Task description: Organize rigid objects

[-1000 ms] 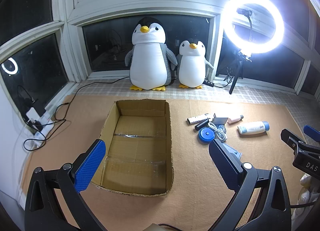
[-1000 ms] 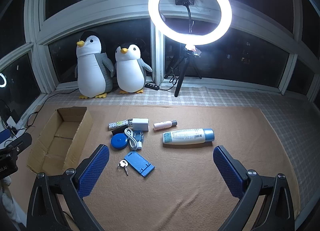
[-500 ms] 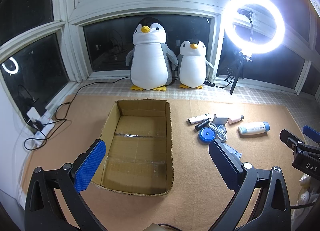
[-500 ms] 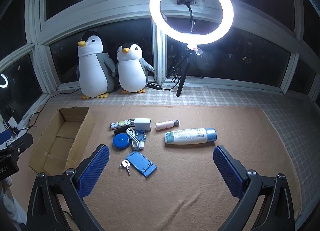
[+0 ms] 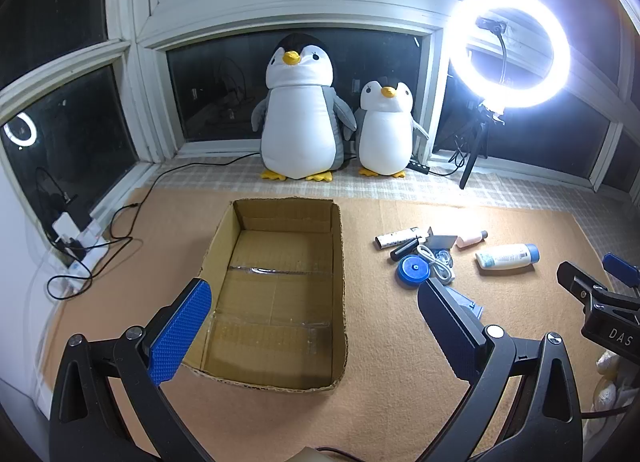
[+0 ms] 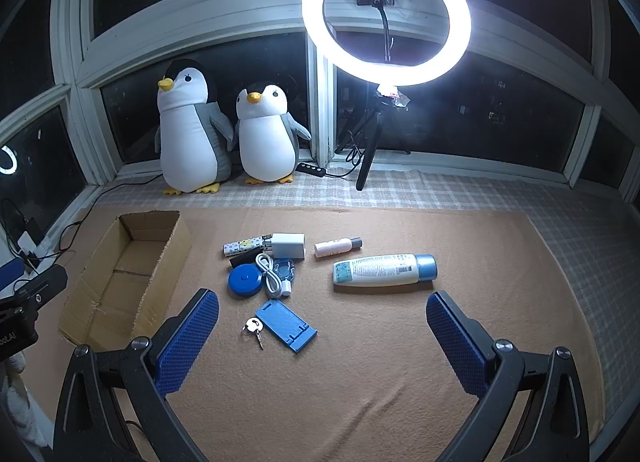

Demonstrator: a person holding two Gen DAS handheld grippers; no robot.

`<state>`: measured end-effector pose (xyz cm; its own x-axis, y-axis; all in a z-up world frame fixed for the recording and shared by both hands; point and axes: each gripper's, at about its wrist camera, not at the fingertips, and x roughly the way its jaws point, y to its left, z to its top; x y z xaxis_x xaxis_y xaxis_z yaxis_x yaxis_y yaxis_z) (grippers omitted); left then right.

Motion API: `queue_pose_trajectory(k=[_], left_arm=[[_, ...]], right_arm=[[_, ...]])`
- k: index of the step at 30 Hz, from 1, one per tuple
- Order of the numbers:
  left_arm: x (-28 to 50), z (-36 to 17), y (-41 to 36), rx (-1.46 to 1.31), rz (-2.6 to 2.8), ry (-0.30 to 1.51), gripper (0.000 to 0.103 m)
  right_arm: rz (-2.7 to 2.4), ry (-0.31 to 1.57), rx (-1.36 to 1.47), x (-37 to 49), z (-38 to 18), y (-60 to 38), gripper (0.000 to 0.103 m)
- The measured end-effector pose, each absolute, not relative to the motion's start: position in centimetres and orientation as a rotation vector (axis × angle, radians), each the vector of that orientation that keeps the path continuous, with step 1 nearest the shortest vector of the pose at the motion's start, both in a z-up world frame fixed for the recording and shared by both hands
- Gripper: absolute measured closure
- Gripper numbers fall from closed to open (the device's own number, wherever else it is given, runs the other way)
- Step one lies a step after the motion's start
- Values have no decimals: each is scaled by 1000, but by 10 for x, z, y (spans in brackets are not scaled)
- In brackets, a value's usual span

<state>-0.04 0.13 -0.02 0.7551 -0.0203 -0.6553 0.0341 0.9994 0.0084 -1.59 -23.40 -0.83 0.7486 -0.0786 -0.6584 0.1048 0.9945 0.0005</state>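
Listing what I see on the tan mat (image 6: 380,382): an open cardboard box (image 5: 280,286) near its left edge, nothing inside it but tape seams across the floor. Right of the box, toward the mat's middle, a cluster of small items: patterned tube (image 6: 245,245), white charger (image 6: 289,245), black stick (image 6: 244,259), coiled white cable (image 6: 270,274), clear blue piece (image 6: 285,268), blue round disc (image 6: 245,280). Just nearer me, keys (image 6: 253,328) touching a blue phone stand (image 6: 286,325). Farther right, a small pink-white bottle (image 6: 338,247), and beside it a large white bottle (image 6: 384,270) with a blue cap, lying on its side.

My left gripper (image 5: 316,330) hangs over the box's near end, jaws spread wide, holding nothing. My right gripper (image 6: 322,336) hovers above the mat near the phone stand, jaws equally wide, holding nothing and touching nothing.

Bare mat runs along the near edge and the right side. At the far edge, on the checked sill cloth: two plush penguins (image 5: 300,114) and a lit ring light (image 6: 386,14) on a tripod. Cables and a power strip (image 5: 76,246) lie off the left edge.
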Motion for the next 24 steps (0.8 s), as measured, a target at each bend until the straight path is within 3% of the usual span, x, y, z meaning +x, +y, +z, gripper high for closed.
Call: queue_pose_trajectory(k=[24], left_arm=[[-1,0,4,14,-24,716,1]], right_arm=[[-90,725,43,-14,-12,-231,0]])
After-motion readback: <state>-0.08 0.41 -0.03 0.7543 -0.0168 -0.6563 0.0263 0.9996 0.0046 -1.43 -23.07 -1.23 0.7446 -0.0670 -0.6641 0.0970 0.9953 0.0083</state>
